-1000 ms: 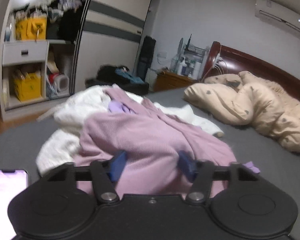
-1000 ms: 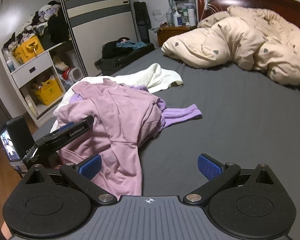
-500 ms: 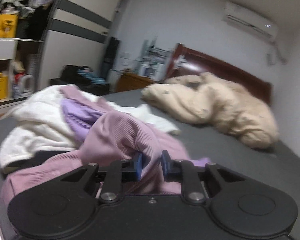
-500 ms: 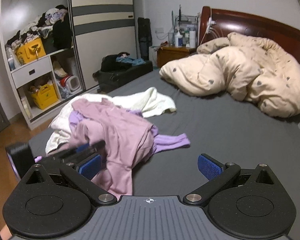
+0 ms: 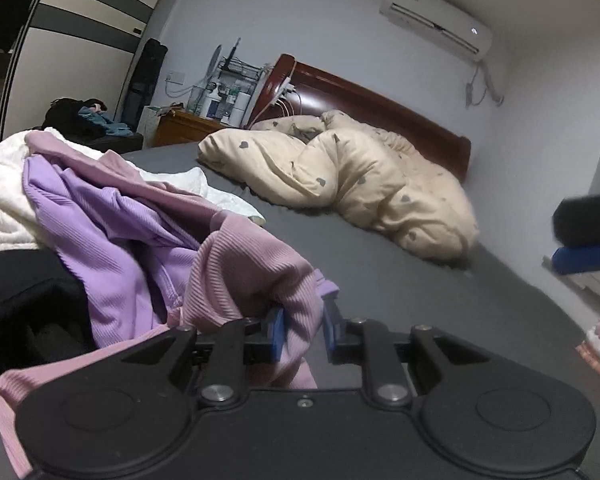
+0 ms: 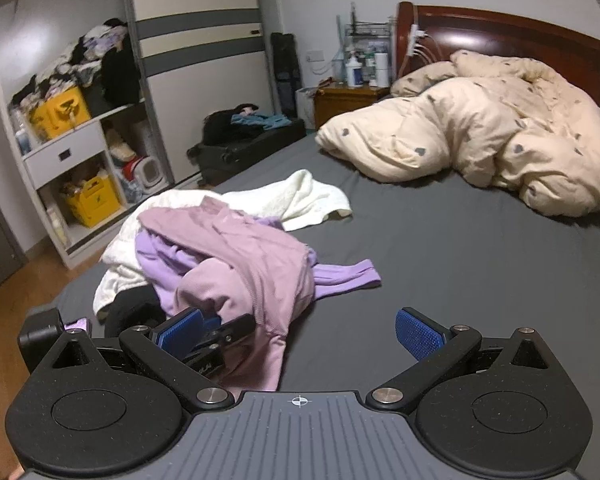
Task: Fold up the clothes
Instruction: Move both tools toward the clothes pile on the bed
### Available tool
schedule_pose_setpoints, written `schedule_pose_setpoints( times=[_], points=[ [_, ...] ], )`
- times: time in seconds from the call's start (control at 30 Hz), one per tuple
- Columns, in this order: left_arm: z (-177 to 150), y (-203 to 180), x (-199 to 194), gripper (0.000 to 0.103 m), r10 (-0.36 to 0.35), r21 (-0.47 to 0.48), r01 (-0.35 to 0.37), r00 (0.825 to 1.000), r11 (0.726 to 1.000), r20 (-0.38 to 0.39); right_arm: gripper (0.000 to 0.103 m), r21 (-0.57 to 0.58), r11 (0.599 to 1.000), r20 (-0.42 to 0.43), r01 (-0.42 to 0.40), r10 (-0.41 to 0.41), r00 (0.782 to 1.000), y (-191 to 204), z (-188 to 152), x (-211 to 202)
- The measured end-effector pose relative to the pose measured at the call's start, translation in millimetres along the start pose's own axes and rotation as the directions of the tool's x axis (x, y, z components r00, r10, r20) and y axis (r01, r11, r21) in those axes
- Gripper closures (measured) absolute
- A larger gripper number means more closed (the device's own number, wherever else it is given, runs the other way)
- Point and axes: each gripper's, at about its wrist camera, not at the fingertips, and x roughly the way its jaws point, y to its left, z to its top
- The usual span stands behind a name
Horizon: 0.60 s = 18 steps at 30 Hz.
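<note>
Nearby, white towel [image 6: 288,200] under pink garment [image 6: 256,256], beige duvet [image 6: 500,140] well apart.

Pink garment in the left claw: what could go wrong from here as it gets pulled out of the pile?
1. The pink garment lies tangled over the lilac top; lifting may drag both along.
2. The left claw pinches only a bunched fold, so the ribbed fabric might slip out under load.
3. The right claw is open and holds nothing, so the garment hangs from one point and may twist rather than spread flat on the grey bed sheet.
</note>
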Motion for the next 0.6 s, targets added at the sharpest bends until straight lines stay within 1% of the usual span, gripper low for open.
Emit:
schedule_pose_setpoints(
  times=[0.03, 0.07, 0.1, 0.13, 0.17, 0.23, 0.33, 0.43, 0.47, 0.5, 0.57, 0.6],
  points=[
    [0.8, -1.3, -2.3, 0.084, -0.014, 0.0, 0.014, 1.0, 1.0, 0.001, 0.0, -0.007, 1.0, -0.001, -0.004, 0.004, 1.0, 1.3, -1.0, 0.7],
    [1.6, -2.8, -4.6, 0.085, -0.031, 0.0, 0.031, 1.0, 1.0, 0.002, 0.0, -0.01, 1.0, 0.008, 0.0, 0.001, 1.0, -2.7, 4.9, 3.7],
    [0.9, -7.8, -8.1, 0.09, -0.07, 0.026, 0.07, 0.998, 0.997, -0.005, 0.0, -0.008, 1.0, 0.025, 0.002, -0.002, 1.0, -5.2, 8.5, 5.9],
    [-0.1, -13.4, -11.8, 0.093, -0.112, 0.056, 0.113, 0.994, 0.992, -0.014, 0.0, -0.003, 1.0, 0.04, -0.003, 0.003, 0.999, -6.6, 11.2, 7.7],
    [-1.7, -19.7, -17.7, 0.093, -0.137, 0.091, 0.138, 0.99, 0.986, -0.018, 0.0, 0.002, 1.0, 0.048, -0.012, 0.012, 0.999, -8.5, 15.2, 9.9],
    [-7.7, -32.5, -27.5, 0.093, -0.14, 0.155, 0.143, 0.99, 0.978, -0.03, 0.0, -0.007, 0.999, 0.038, -0.035, 0.035, 0.999, -7.0, 23.4, 20.3],
    [-14.6, -25.8, -34.6, 0.092, -0.093, 0.127, 0.096, 0.995, 0.987, -0.036, 0.0, -0.051, 0.996, -0.017, -0.075, 0.075, 0.997, 5.9, 29.5, 46.2],
    [-9.3, -4.9, -39.6, 0.086, -0.023, 0.065, 0.024, 1.0, 0.998, -0.018, 0.0, -0.093, 0.989, -0.074, -0.118, 0.112, 0.991, 18.7, 35.5, 72.0],
    [-7.2, 2.0, -40.2, 0.079, 0.008, 0.044, -0.008, 1.0, 0.999, -0.006, 0.0, -0.106, 0.985, -0.093, -0.133, 0.123, 0.988, 22.9, 37.5, 80.6],
    [-5.8, 8.9, -43.5, 0.068, 0.047, 0.022, -0.047, 0.999, 0.999, 0.011, 0.0, -0.119, 0.982, -0.113, -0.148, 0.135, 0.984, 27.2, 39.5, 89.2],
    [-3.4, 22.7, -51.0, 0.055, 0.128, -0.023, -0.127, 0.991, 0.992, 0.043, 0.0, -0.137, 0.976, -0.146, -0.169, 0.149, 0.978, 34.0, 41.7, 104.6],
    [-0.6, 26.5, -54.3, 0.054, 0.152, -0.037, -0.15, 0.987, 0.988, 0.059, 0.0, -0.141, 0.975, -0.158, -0.172, 0.15, 0.976, 35.9, 41.2, 110.7]
  ],
)
